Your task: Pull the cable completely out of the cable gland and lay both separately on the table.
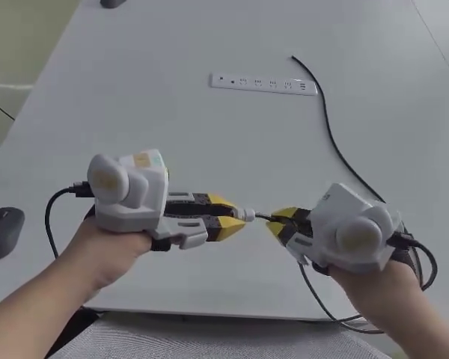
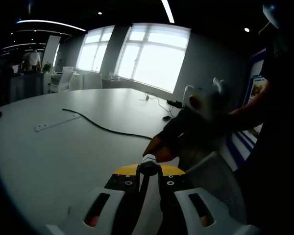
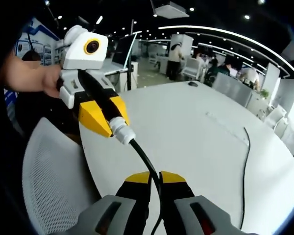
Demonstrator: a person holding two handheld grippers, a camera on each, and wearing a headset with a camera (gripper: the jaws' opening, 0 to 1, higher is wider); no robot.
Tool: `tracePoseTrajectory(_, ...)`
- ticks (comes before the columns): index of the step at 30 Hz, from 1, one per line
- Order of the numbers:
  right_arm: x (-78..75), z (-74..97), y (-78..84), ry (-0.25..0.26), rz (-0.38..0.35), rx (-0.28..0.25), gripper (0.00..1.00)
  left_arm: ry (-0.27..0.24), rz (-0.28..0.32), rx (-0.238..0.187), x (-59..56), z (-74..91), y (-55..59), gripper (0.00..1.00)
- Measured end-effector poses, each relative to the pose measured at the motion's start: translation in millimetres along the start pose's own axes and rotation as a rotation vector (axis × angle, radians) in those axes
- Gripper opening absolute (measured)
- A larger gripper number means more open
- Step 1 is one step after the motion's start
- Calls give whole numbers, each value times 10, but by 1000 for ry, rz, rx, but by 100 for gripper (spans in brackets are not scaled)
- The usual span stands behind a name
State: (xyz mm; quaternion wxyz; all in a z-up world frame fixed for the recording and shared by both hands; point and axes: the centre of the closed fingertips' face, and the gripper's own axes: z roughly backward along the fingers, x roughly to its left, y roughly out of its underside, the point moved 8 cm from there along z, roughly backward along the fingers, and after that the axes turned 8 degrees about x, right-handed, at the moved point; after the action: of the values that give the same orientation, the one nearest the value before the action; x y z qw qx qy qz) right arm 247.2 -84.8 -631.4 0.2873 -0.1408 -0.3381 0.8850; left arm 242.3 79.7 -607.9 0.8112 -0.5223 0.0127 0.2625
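Both grippers are held up over the pale grey table [image 1: 209, 134], nose to nose near its 6 o'clock edge. The left gripper [image 1: 232, 215] comes in from 9 o'clock, and its yellow-tipped jaws are clamped on the small white plastic cable gland [image 1: 245, 215]. In the left gripper view you can see the gland [image 2: 149, 164] pinched right between the tips.

The right gripper [image 1: 275, 221] comes in from 3 o'clock with its jaws squeezed tight on the thin black round cable [image 1: 328, 123], just beside the gland. Only a short bit of cable shows between the two grippers and it goes into the gland's end, so it's not out yet. In the right gripper view it [image 3: 143, 156] runs from that gripper's own jaws up toward 11 o'clock into the gland [image 3: 121, 129].

The rest of the cable loops under the right hand [image 1: 389, 288], then lies on the table heading toward 1 o'clock. It ends just beside a long white power strip [image 1: 263, 84] at 12 o'clock. A dark grey computer mouse [image 1: 1, 232] sits by the table edge at 9 o'clock, and a white mesh chair [image 3: 54, 181] is below the grippers.
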Motion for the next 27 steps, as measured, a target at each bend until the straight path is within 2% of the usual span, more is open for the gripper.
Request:
tracePoseTrajectory(5,-93,-16,129,2,-127,2,1,-1,-1,-4,-8,6,-8,15)
tracePoseTrajectory(15,-191,-89,434,-28,-405,3,2,-3,-11,-3,-32,23,-1,15)
tracePoseTrajectory(20,-269,-122,614,-33,-598,-2,2,-3,-13,-6,-32,20,-3,15)
tracePoseTrajectory(23,-306,-147,715,-34,-646,1,2,-1,-14,-8,-38,21,-9,15)
tracePoseTrajectory(27,-317,-163,851,-37,-750,5,2,1,-18,-7,-50,22,-1,15)
